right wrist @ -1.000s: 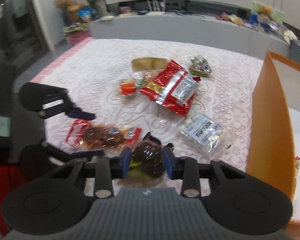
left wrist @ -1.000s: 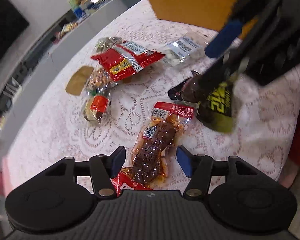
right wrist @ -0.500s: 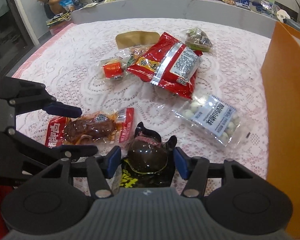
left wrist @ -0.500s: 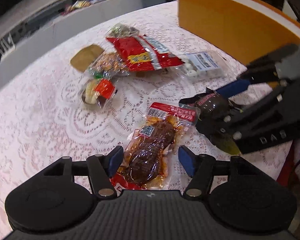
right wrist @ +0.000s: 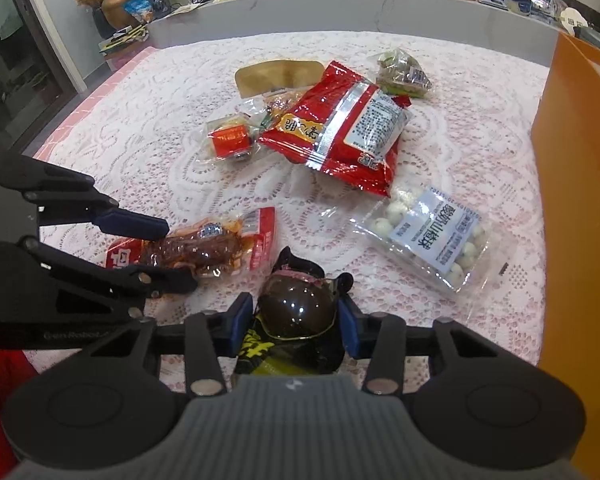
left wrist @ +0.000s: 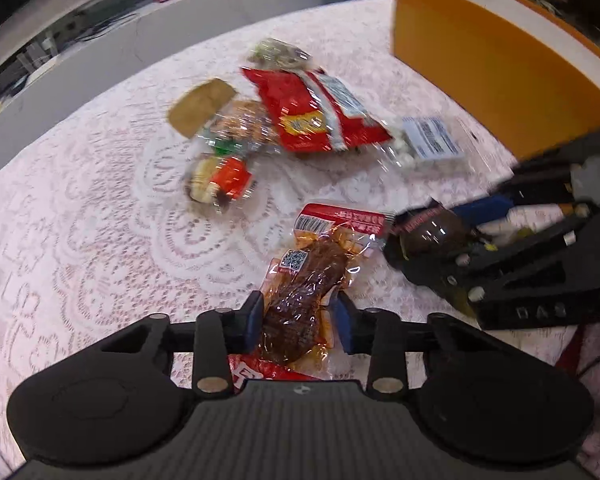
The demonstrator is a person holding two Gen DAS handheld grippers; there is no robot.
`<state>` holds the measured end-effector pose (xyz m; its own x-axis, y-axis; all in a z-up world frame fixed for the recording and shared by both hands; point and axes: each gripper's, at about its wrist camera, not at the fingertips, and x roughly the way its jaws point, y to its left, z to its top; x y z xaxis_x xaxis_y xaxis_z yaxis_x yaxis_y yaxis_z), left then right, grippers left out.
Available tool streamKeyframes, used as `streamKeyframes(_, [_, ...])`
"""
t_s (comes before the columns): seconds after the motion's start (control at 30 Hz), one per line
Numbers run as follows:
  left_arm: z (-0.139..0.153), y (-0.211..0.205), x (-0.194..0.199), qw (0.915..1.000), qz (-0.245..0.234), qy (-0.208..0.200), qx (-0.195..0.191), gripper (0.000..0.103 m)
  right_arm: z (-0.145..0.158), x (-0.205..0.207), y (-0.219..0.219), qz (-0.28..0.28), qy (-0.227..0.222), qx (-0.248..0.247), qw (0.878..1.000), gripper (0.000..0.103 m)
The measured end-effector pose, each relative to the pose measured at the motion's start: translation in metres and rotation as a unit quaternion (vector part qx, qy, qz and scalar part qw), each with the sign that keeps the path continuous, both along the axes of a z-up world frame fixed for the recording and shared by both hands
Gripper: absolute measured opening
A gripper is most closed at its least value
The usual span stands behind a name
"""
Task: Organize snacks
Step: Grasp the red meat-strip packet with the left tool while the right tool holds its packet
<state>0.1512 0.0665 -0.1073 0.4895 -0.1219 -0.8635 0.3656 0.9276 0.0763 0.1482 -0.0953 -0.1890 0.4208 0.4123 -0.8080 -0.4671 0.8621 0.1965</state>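
- A white lace tablecloth [right wrist: 148,128] covers the table; a grey counter [right wrist: 340,12] runs along the far side.
- The left gripper [left wrist: 299,316] has just been closing, and its blue pads now pinch the clear meat packet [left wrist: 304,292] at the near edge.
- The right gripper [right wrist: 296,320] has also just been closing; its pads clamp the dark round snack pouch [right wrist: 298,312].
- The orange box [right wrist: 572,168] stands at the right.
- A red chip bag [right wrist: 340,128] and a pack of white balls [right wrist: 432,236] lie farther out.
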Motion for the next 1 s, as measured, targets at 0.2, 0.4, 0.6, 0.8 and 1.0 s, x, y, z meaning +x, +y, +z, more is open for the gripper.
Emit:
streamKeyframes(0.2, [0.018, 0.015, -0.003, 0.9964, 0.062, -0.034, -0.046, 0.008, 0.009, -0.004, -0.007, -0.005, -0.006, 0.007, 1.000, 0.044])
streamKeyframes(0.4, [0.018, 0.010, -0.001, 0.9974, 0.053, -0.036, -0.032, 0.008, 0.014, -0.005, -0.011, -0.003, -0.006, 0.006, 1.000, 0.044])
streamKeyframes(0.6, [0.015, -0.001, 0.002, 0.9993, 0.003, -0.033, 0.015, 0.009, 0.008, -0.004, -0.012, -0.002, 0.008, 0.002, 1.000, 0.044])
streamKeyframes(0.8, [0.020, -0.002, 0.014, 0.9979, -0.038, -0.016, 0.051, 0.022, 0.001, -0.005, -0.013, -0.006, 0.026, 0.005, 1.000, 0.044])
streamKeyframes(1.0, [0.019, -0.009, 0.020, 0.9919, -0.084, -0.008, 0.094, 0.029, 0.000, -0.002, -0.014, -0.002, 0.032, 0.005, 0.999, 0.044])
